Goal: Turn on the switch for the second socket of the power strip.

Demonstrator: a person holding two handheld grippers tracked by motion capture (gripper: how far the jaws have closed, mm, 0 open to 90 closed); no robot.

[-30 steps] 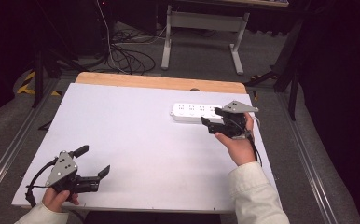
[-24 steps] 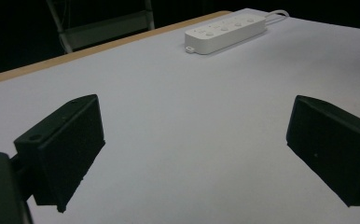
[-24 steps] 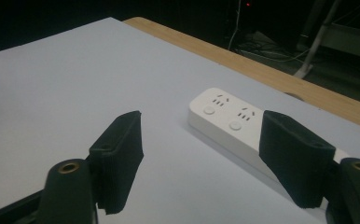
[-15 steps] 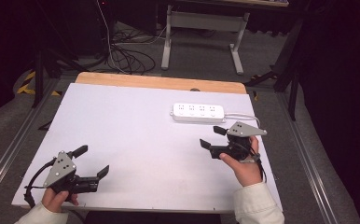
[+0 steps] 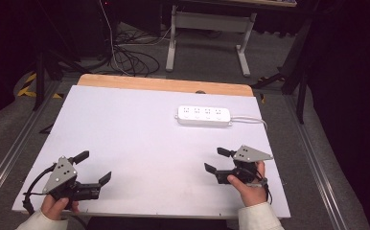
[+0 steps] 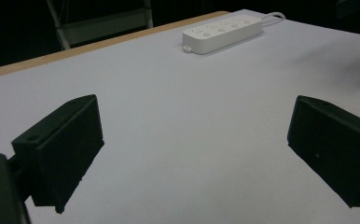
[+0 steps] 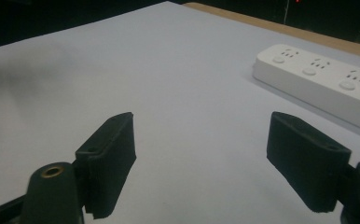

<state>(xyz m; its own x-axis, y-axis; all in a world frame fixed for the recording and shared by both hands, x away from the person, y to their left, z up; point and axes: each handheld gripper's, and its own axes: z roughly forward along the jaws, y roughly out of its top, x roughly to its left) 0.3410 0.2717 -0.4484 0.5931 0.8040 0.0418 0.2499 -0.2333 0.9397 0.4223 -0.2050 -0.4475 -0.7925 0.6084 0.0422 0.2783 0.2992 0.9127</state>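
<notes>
Both claws, left [image 5: 93, 166] and right [image 5: 218, 159], sit spread and empty near the worktop's [image 5: 140, 124] front corners, seemingly parked; power strip [image 5: 203, 115] lies untouched toward the far edge.

Two grippers are showing: the left gripper [image 5: 93, 167] and the right gripper [image 5: 217, 160], each with two black jaws standing apart. One white power strip [image 5: 203, 115] with four sockets is lying beyond the right gripper, on one table [image 5: 140, 129].

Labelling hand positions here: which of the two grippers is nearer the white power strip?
The right gripper, open near the table's right edge; the power strip lies just beyond it. The left gripper, also open, sits at the opposite near corner.
</notes>
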